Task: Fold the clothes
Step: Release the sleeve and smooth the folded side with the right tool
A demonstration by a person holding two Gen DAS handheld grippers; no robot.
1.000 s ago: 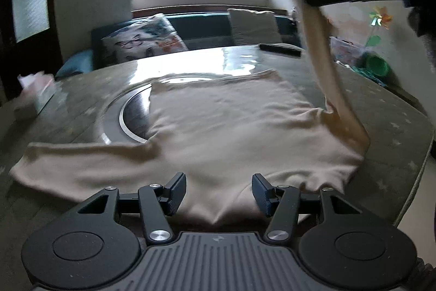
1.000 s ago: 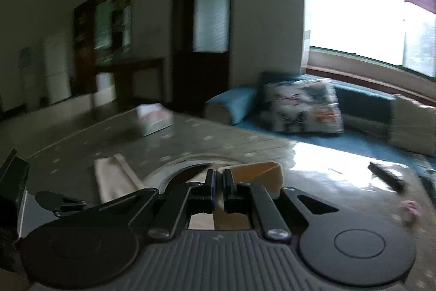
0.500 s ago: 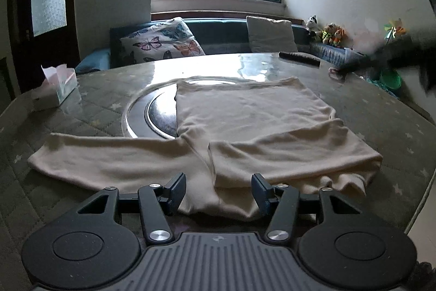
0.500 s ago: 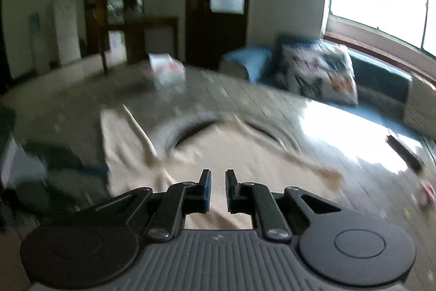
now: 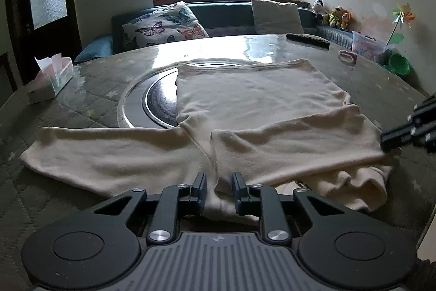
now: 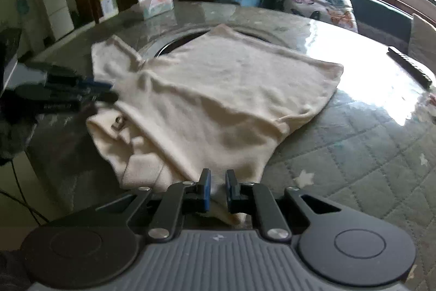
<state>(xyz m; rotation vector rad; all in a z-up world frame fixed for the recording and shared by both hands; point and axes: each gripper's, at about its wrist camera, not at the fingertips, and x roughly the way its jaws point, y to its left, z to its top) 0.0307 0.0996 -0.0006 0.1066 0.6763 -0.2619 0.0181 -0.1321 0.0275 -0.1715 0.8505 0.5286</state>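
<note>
Sweater (image 5: pixel 245 100) sprawls beside the turntable (image 5: pixel 159 102); left gripper (image 5: pixel 218 188) is closing, near hem between its jaws, right gripper (image 6: pixel 217 188) narrowly gapped over fabric.

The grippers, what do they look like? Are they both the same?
Yes, they match. The left gripper and the right gripper are black, each with a grey ribbed plate at the back, two round black discs at the sides, silver screws on the arms, and two fingers with dark blue pads. No cables or sleeves show clearly.
</note>
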